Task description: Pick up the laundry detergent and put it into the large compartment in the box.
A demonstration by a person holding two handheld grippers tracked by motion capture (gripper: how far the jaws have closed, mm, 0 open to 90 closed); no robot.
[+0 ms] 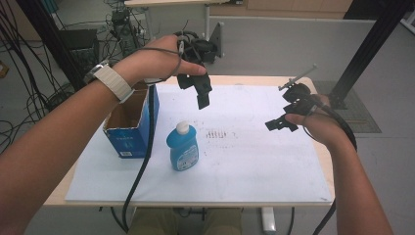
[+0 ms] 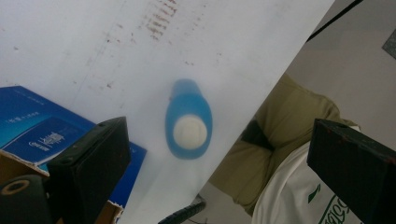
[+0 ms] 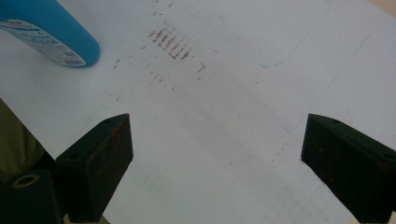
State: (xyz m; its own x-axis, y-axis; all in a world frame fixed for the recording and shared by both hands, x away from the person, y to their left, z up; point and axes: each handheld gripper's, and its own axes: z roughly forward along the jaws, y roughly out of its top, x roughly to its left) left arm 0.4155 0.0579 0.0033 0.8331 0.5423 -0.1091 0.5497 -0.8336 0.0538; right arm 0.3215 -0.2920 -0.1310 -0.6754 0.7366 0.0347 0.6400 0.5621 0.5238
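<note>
A blue bottle [image 1: 182,148] with a white cap stands upright on the white sheet [image 1: 254,161], just right of an open blue cardboard box [image 1: 131,125]. My left gripper [image 1: 198,90] hovers high above the sheet behind the bottle, open and empty. From its own view the bottle [image 2: 187,122] appears from above, cap up, between the wide-apart jaws, and the box [image 2: 42,130] sits at the left. My right gripper [image 1: 286,115] floats over the sheet's right side, open with nothing in it. The bottle's base [image 3: 51,32] shows at the upper left of the right gripper view.
The box is open at the top and looks empty. Brown smudge marks [image 1: 215,133] lie mid-sheet. A black cable [image 1: 142,166] trails from the left gripper down over the table's front edge. Grey partition and black frame posts stand behind the table.
</note>
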